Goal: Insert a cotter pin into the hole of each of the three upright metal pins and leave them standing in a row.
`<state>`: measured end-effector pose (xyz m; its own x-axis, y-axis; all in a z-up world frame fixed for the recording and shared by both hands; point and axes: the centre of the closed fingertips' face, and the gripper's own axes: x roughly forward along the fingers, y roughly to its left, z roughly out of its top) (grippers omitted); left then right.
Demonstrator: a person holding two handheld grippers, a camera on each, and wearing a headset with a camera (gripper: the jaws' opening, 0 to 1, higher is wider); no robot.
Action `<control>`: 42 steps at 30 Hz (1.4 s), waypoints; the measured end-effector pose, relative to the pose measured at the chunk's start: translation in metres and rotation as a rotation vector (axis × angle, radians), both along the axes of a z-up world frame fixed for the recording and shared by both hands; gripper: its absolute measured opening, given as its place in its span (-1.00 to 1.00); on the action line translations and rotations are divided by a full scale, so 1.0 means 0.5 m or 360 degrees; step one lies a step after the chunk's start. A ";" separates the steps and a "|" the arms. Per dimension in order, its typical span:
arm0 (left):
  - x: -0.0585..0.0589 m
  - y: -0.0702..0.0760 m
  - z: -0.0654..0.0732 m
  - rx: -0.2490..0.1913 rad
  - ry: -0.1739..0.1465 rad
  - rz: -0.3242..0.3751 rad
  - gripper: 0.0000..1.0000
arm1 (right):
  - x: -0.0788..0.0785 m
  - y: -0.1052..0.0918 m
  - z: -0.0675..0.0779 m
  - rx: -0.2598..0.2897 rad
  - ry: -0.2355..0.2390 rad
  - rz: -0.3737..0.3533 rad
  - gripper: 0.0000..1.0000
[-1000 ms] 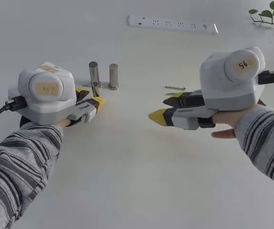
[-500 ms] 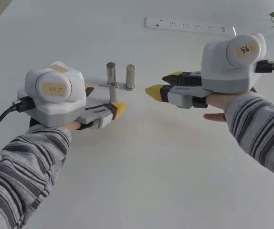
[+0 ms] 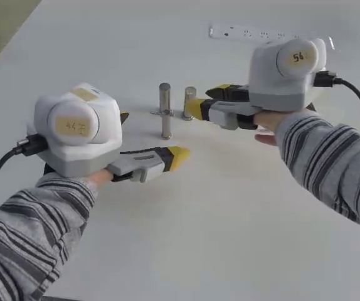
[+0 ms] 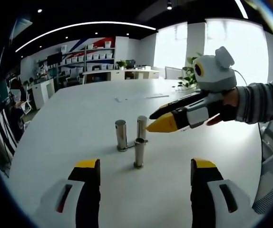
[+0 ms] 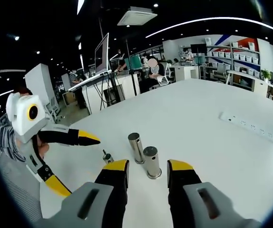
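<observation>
Steel, bright and round-topped, makes up the three upright pins clustered on the white table (image 3: 230,219). The rear left pin (image 3: 165,95) and rear right pin (image 3: 189,100) stand side by side. The shorter-looking front pin (image 3: 166,126) stands just nearer the person, so the group is not a straight row. A thin metal sliver (image 3: 156,113) lies by the foot of the rear left pin. Whether it is a cotter pin, and whether any hole is already filled, is too small to tell.

The right gripper (image 3: 205,100) is the nearer one. It comes in level from the person's right with its jaws parted and nothing between them. In the right gripper view the rear right pin sits just ahead, in line with the gap. Its long axis is vertical, square across the jaws' reach, so a short push forward would probably bracket it. In the left gripper view the lower yellow tip looks just beside that pin, and contact cannot be judged.

The left gripper (image 3: 152,137) hangs back on the near side of the cluster, jaws spread wide and empty. In the left gripper view the front pin stands ahead, roughly centred between them. My reading is that the right side is about to steady or shift a pin, and a sideways brush could topple its close neighbours
</observation>
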<state>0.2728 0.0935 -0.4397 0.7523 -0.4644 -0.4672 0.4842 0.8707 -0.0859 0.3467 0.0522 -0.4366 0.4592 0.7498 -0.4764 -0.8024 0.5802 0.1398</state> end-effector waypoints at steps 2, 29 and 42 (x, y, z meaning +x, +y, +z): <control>-0.004 0.002 0.001 -0.0005 -0.0001 0.0007 0.59 | 0.010 0.000 -0.007 0.0006 0.0010 -0.0008 -0.47; -0.022 -0.009 0.013 -0.0029 0.0012 -0.0026 0.97 | 0.032 0.024 -0.041 -0.0088 -0.0017 0.0020 -0.81; -0.042 -0.012 0.018 -0.0019 0.0025 -0.0038 0.97 | 0.003 -0.004 -0.033 -0.0174 -0.0058 0.0112 -0.84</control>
